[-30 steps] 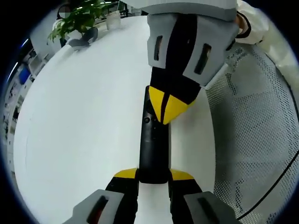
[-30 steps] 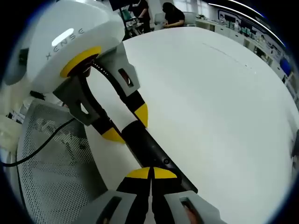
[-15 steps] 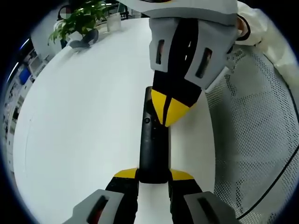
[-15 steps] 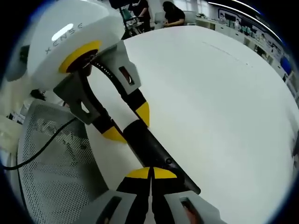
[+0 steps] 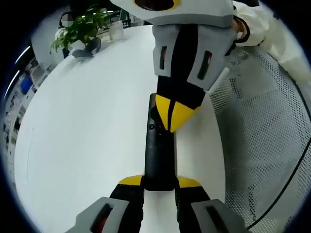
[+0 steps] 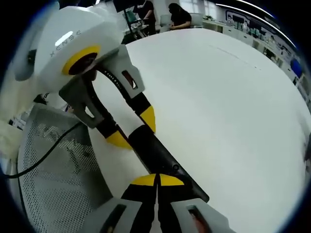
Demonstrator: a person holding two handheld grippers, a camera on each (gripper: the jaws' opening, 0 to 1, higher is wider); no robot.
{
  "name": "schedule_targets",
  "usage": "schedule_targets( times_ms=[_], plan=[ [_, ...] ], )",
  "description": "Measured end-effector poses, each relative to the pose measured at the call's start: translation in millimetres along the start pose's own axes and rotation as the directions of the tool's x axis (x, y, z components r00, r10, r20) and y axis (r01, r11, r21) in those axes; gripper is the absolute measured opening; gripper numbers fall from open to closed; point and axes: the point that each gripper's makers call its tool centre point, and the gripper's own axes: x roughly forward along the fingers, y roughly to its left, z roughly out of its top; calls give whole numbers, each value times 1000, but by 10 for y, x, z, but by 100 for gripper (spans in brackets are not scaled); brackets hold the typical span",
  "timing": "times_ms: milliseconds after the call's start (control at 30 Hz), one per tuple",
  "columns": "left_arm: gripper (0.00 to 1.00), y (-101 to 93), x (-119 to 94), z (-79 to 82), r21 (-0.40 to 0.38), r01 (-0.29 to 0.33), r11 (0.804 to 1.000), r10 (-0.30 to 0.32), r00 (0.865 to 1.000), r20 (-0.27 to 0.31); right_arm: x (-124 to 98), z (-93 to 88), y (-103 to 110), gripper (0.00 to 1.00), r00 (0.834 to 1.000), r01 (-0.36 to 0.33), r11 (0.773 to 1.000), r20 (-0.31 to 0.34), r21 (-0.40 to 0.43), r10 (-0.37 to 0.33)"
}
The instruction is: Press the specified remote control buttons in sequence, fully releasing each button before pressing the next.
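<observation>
- Around: white table; potted plant at its far edge; perforated mesh chair beside the table.
- Left gripper clenched on the near end of the black remote, which lies on the table.
- Right gripper, jaws pressed together, tips on the remote — they cover the button beneath.
</observation>
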Motion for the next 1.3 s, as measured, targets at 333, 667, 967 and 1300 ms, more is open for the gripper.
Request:
schedule_targets(
  times_ms=[333,667,967,1300],
  plan=[
    [22,2,-6,3,-5,-10,1000,10,999,40,17,138,-16,0,998,-20,998,67,66,15],
    [22,5,-4,3,-18,-20,1000,21,998,59,53,178,-30,0,998,-9,999,59,43,7],
    [22,2,-5,8,-20,-20,1000,21,997,71,57,179,-39,0,996,-12,997,89,77,5],
    [22,1,-6,12,-27,-22,999,24,996,84,49,196,-36,0,996,-19,996,92,92,10]
  ],
)
